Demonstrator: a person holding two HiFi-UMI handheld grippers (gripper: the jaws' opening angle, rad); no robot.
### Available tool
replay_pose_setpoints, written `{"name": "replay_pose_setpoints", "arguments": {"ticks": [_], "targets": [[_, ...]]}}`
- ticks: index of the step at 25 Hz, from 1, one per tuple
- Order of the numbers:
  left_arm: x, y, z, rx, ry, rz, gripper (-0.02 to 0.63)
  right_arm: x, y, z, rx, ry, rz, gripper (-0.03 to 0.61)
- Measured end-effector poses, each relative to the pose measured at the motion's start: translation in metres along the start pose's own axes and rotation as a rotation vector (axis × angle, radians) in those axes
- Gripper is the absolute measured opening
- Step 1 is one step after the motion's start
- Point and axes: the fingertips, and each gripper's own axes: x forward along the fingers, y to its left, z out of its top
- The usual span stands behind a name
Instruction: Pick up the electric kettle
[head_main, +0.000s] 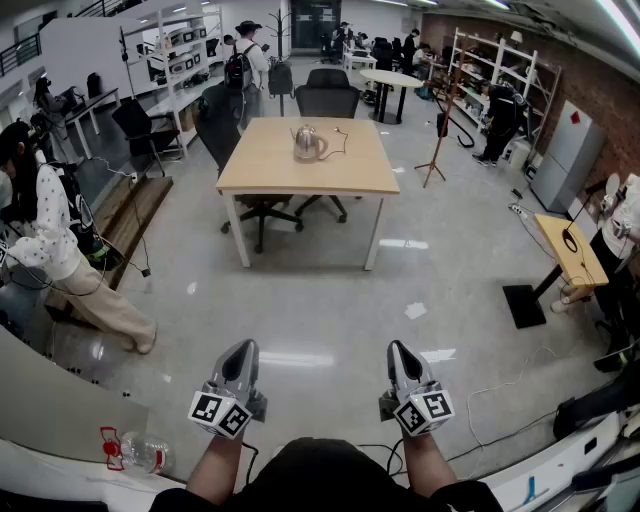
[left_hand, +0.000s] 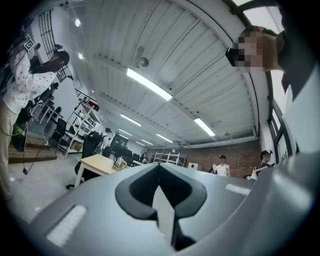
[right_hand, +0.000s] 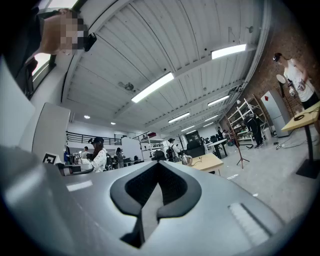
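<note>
A shiny steel electric kettle (head_main: 308, 143) stands on a light wooden table (head_main: 260, 165) far ahead in the head view, its cord trailing right. It shows small in the left gripper view as the kettle (left_hand: 119, 162) and in the right gripper view as the kettle (right_hand: 186, 159). My left gripper (head_main: 242, 351) and right gripper (head_main: 399, 349) hover side by side low in the head view, well short of the table. Both are shut with nothing between the jaws, as with the left gripper (left_hand: 159, 165) and right gripper (right_hand: 157, 164).
Office chairs (head_main: 326, 99) stand behind the table. A person in a dotted top (head_main: 45, 235) stands at the left. A small wooden stand (head_main: 570, 250) is at the right, a tripod (head_main: 438, 140) beside the table, a plastic bottle (head_main: 135, 452) on the near counter.
</note>
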Motion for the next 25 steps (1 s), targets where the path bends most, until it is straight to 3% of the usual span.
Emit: {"name": "replay_pose_setpoints", "arguments": {"ticks": [18,25], "targets": [[0.004,-0.02,-0.011,0.002,0.025,-0.007,-0.002,-0.017,-0.017,-0.002,0.028,-0.002,-0.007,0.0],[0.007,-0.039,-0.028,0.009,0.039,0.033,-0.002,-0.03,-0.037,-0.004,0.037,0.017,0.005,0.002]]}}
